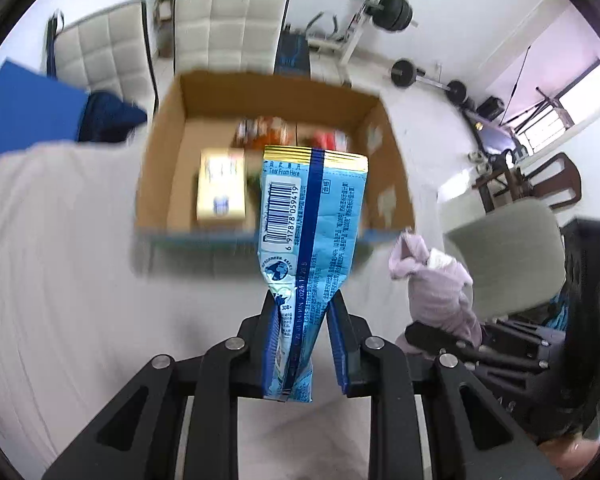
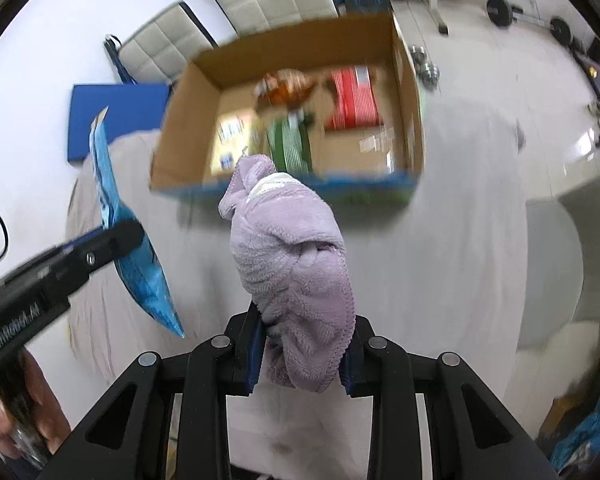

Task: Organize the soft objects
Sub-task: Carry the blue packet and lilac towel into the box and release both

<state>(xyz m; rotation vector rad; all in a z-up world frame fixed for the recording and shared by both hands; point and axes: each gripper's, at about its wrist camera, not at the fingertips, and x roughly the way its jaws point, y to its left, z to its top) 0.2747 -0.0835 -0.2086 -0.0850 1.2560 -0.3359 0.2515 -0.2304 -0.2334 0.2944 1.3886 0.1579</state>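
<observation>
My left gripper (image 1: 302, 308) is shut on a light blue snack packet (image 1: 312, 216) with a barcode, held upright above the white cloth in front of an open cardboard box (image 1: 168, 160). My right gripper (image 2: 304, 320) is shut on a lilac fleece cloth (image 2: 292, 256), bunched and held up before the same box (image 2: 188, 120). The lilac cloth also shows at the right of the left wrist view (image 1: 436, 284). The blue packet (image 2: 140, 264) and the left gripper's fingers (image 2: 116, 240) show at the left of the right wrist view.
The box holds a yellow packet (image 1: 220, 188), a red packet (image 2: 354, 100), a green packet (image 2: 290, 146) and an orange one (image 2: 286, 88). A white cloth (image 1: 60, 260) covers the table. White padded chairs (image 1: 228, 28) and a blue panel (image 1: 24, 112) stand behind. Gym weights (image 1: 428, 76) lie on the floor.
</observation>
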